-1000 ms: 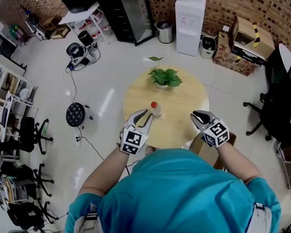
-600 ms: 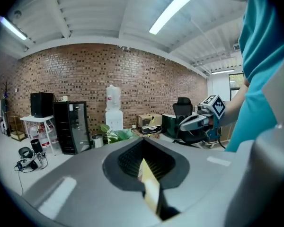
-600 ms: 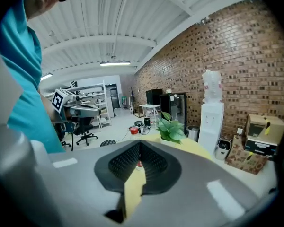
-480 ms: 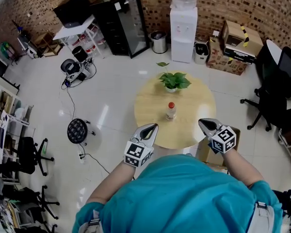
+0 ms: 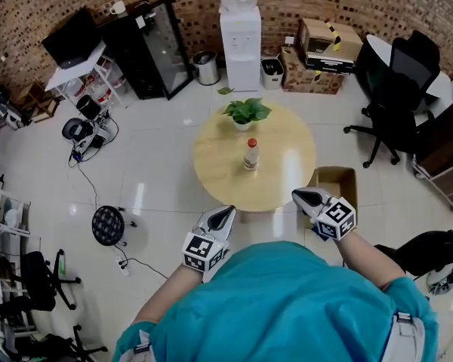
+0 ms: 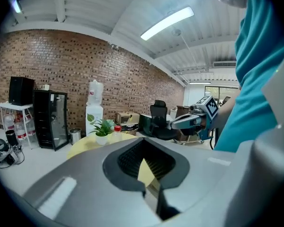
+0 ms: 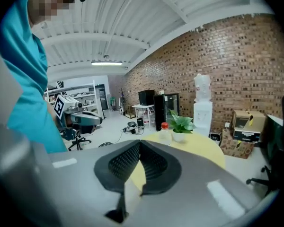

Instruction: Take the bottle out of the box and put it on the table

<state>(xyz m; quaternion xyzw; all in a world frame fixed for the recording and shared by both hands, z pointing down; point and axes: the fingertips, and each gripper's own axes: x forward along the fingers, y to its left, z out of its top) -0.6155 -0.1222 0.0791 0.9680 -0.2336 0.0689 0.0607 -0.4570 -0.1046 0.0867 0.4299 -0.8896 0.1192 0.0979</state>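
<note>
Bottle (image 5: 251, 154) with a red cap is standing upright near the middle of the round wooden table (image 5: 287, 164), at the centre of the head view and outside the box. Potted plant (image 5: 245, 112) is sitting on the same table, just above the bottle in the frame, near the table's upper edge. Cardboard box (image 5: 337, 185) is resting on the floor, touching or just beside the table's right edge, with its top open.

Left gripper (image 5: 225, 213) is hanging at lower centre-left, just below the table's lower edge and well apart from the bottle. Its jaws are pressing together tip to tip with nothing between them, and in the left gripper view the bottle and plant are showing small beyond the tips.

Right gripper (image 5: 302, 196) is hanging at lower centre-right, near the table's lower right edge and just left of the box. Its jaws are likewise meeting at the tips and gripping nothing.

Person in a teal shirt (image 5: 279, 308) is filling the bottom of the frame.

Along the brick wall at the top, a water dispenser (image 5: 240, 29), a black cabinet (image 5: 147, 47), a bin (image 5: 206, 68) and stacked cartons (image 5: 321, 55) are standing. A black office chair (image 5: 396, 81) is sitting at upper right.
</note>
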